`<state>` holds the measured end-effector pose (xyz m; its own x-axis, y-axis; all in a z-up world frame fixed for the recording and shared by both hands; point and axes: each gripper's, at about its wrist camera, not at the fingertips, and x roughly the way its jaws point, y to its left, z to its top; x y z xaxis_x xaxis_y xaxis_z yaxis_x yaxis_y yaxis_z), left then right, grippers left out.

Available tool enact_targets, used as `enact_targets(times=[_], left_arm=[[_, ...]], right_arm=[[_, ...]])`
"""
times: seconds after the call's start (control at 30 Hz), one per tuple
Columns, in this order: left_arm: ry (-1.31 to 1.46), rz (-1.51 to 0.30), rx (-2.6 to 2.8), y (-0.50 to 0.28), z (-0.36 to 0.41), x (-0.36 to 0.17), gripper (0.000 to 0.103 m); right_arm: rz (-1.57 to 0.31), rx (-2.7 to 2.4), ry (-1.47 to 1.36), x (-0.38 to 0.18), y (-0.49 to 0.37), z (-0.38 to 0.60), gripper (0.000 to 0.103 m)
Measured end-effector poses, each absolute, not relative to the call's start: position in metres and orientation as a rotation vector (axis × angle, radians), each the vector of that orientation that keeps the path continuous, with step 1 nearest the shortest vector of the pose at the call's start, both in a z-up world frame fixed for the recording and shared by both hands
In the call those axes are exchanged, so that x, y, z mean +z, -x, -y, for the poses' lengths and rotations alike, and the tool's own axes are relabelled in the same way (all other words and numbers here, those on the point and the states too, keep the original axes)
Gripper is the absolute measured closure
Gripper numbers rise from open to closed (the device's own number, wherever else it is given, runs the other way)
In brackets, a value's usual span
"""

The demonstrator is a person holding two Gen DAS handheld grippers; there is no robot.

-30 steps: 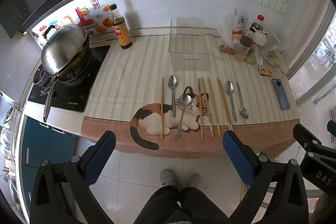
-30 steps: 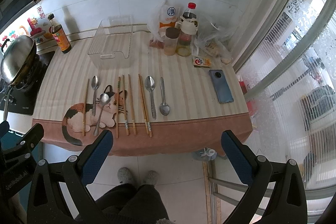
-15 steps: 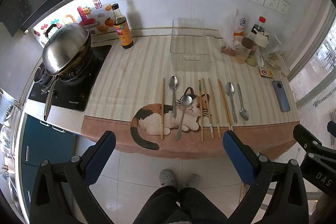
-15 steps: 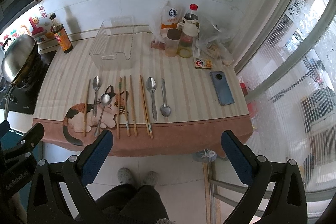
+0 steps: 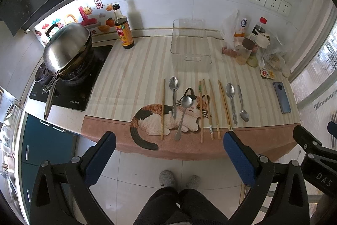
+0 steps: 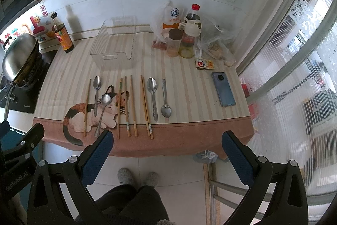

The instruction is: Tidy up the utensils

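**Both grippers held back, utensils not yet being touched**

Currently nothing is being gripped: the left gripper [image 5: 168, 153] and the right gripper [image 6: 167, 151] are both being held wide apart, empty, over the floor short of the counter edge.

Ahead of both grippers, spoons [image 5: 174, 96] and chopsticks [image 5: 213, 109] are being kept in a loose row on the cat-print mat [image 5: 126, 81]. Long axes are running away from the grippers, handle ends mostly toward the near mat edge. One spoon [image 5: 183, 113] is lying tilted, its bowl just beside the handle of the straight one. Further ahead, past the row, the clear bin [image 5: 190, 50] is standing, seemingly empty.

Key relation: the single chopstick [image 5: 162, 109] and two left spoons are lying ahead-left, nearer the left gripper; the right spoon pair [image 6: 159, 96] is lying ahead of the right gripper, slightly left of centre. A straight forward-and-down reach along the axis is being called for, probably then a carry on to the bin.

Against the earlier frames, almost nothing is being changed: utensils unmoved, finger spread the same, only a slight view drift is being seen.
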<state>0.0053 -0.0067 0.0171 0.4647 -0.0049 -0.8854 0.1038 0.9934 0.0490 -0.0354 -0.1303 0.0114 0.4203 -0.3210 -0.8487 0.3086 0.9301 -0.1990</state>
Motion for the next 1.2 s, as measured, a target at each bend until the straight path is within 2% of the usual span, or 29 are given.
enact_targets(times=[0.13,0.37,0.57,0.63,0.7,0.8,0.83,0.87,0.93,1.0,1.03,1.2], left_arm=[[-0.098,-1.067,-0.066,-0.006,0.006,0.017,0.0],[-0.065,-0.919,0.061,-0.038,-0.016,0.011,0.0],[-0.095,-0.94,0.167,-0.084,-0.049,-0.03,0.0],[-0.106,-0.999,0.175,-0.104,-0.06,-0.055,0.0],[-0.114,-1.068,0.171,-0.122,-0.066,-0.085,0.0],[-0.125,-1.236,0.136,-0.148,-0.07,-0.148,0.0],[-0.12,-1.296,0.111,-0.154,-0.069,-0.168,0.003],[-0.118,-1.341,0.092,-0.158,-0.068,-0.183,0.014],[-0.098,-1.449,0.041,-0.168,-0.063,-0.22,0.037],[-0.073,-1.49,0.017,-0.174,-0.06,-0.239,0.042],[-0.062,-1.499,0.007,-0.177,-0.059,-0.246,0.049],[-0.088,-1.511,-0.063,-0.187,-0.047,-0.264,0.052]], right_arm=[[-1.065,-0.392,0.011,0.011,0.035,0.131,0.0],[-1.03,-0.341,-0.097,-0.002,0.025,0.145,0.0],[-1.01,-0.337,-0.139,-0.04,-0.006,0.16,0.0],[-1.037,-0.325,-0.155,-0.059,-0.022,0.162,0.007],[-1.084,-0.318,-0.158,-0.083,-0.04,0.163,0.03],[-1.156,-0.287,-0.209,-0.122,-0.063,0.166,0.05],[-1.18,-0.286,-0.229,-0.136,-0.071,0.167,0.053],[-1.196,-0.287,-0.239,-0.144,-0.076,0.169,0.057],[-1.237,-0.295,-0.262,-0.167,-0.088,0.17,0.058],[-1.281,-0.292,-0.283,-0.188,-0.097,0.17,0.058],[-1.325,-0.267,-0.308,-0.197,-0.102,0.17,0.058],[-1.427,-0.212,-0.301,-0.24,-0.127,0.156,0.058]])
